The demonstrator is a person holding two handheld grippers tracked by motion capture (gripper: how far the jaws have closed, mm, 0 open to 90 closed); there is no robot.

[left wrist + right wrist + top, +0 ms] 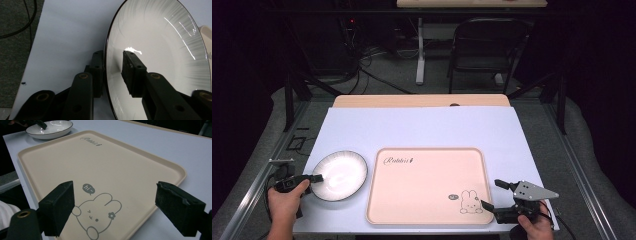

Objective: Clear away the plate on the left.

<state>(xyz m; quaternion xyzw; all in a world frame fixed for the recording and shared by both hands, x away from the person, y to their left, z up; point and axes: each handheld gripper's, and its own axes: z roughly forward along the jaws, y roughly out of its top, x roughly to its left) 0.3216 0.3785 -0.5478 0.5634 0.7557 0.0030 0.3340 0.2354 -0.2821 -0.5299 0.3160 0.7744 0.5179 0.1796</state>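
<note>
So the beige tray [427, 185] sits mid-table on the pale mat [422, 125], with a script logo near its far left corner that looks like "Rabbit" something, can't read it cleanly. The bunny drawing [96, 218] in the near right corner has a speech bubble saying "hi~". Left gripper [315, 178] has its jaws straddling the rim of the white plate [343, 172] just left of the tray, one jaw inside, one outside. Right gripper [493, 194] hangs by the bunny corner, jaws wide apart, holding nothing.

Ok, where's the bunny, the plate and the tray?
bunny [96, 218], right gripper view, on its face.
plate [343, 172], high view, its shiny middle.
tray [427, 180], high view, bare middle of its floor.
</note>
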